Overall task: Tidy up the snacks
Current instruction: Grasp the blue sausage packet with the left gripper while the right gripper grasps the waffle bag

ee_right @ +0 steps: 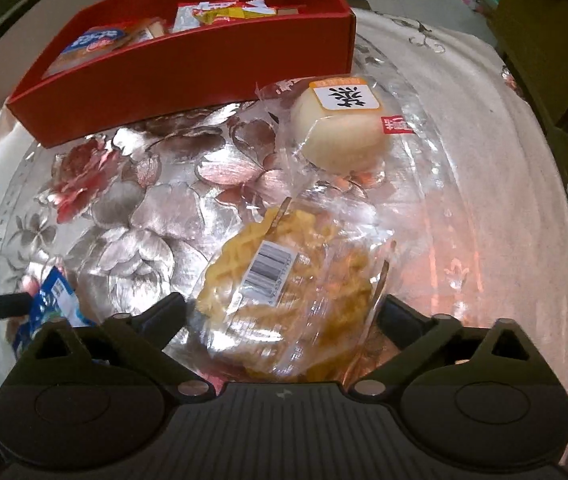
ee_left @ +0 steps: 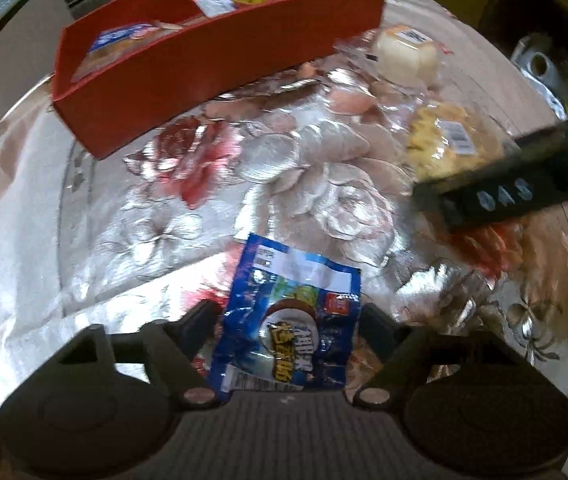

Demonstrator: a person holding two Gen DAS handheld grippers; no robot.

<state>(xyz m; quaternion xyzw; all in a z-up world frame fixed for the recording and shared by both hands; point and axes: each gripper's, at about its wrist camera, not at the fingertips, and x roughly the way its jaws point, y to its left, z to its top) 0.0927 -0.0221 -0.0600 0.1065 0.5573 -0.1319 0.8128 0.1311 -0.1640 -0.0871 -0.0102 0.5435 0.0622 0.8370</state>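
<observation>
Left wrist view. The left gripper (ee_left: 290, 316) points steeply down at a glossy blue foil snack packet (ee_left: 288, 320) lying on the shiny floral-embossed tablecloth (ee_left: 244, 168). The jaws stand partly open with the packet between the two fingers; both fingertips sit at the packet's edges, but blur prevents confirming that the pads press on it, so a firm grip cannot be confirmed. This bracketing stance suits a pick of the flat packet by its sides. The long red cardboard box (ee_left: 212, 60), already holding several wrapped snacks, lies well beyond, the likely destination. The right gripper's black finger (ee_left: 496, 196) enters from the right, motion-blurred, crossing the clear bag of yellow twisted crackers (ee_left: 444, 140). The packet's lower end is hidden behind the gripper body.

Right wrist view. The right gripper (ee_right: 284, 312) stands wide open and holds nothing; its fingers straddle the clear bag of yellow twisted crackers (ee_right: 284, 280), which lies on the cloth, positioned for a grasp across the bag's width. Contact between pads and film cannot be determined. Further off, just beside the red box (ee_right: 188, 68), lies a pale block-shaped cake in clear wrap with an orange-bordered label (ee_right: 340, 128). The blue packet (ee_right: 52, 304) shows at the left edge, largely cut off. The near part of the cracker bag is hidden beneath the gripper body, and box contents are only partly legible.
</observation>
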